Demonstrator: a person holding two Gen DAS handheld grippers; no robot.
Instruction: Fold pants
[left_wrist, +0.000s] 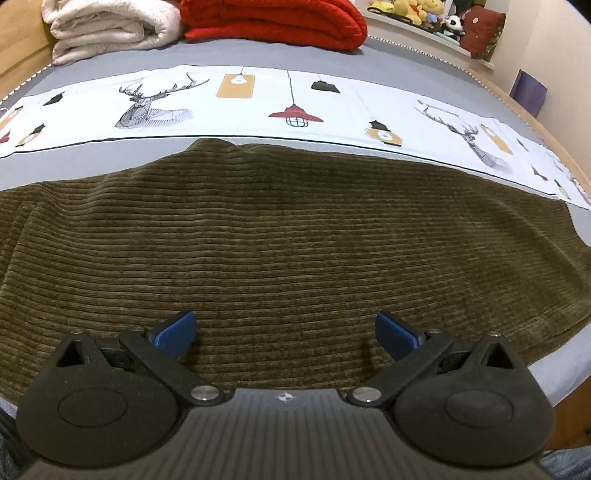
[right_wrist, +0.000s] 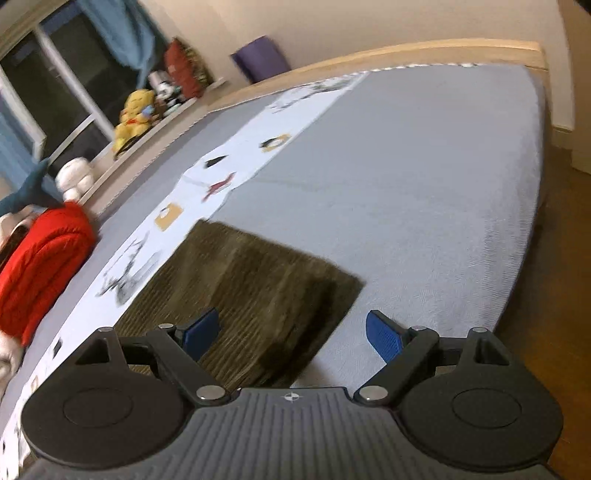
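Pants (left_wrist: 280, 236) of olive corduroy lie flat on the grey bed (right_wrist: 424, 177), just beside a printed white cloth (left_wrist: 258, 99). Over them, the left gripper (left_wrist: 284, 332) and right gripper (right_wrist: 293, 332) both gape wide, holding nothing.

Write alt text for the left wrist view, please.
An open left gripper with blue pads hovers over brown corduroy pants spread on a grey bed. Behind lie a printed cloth strip and folded blankets.
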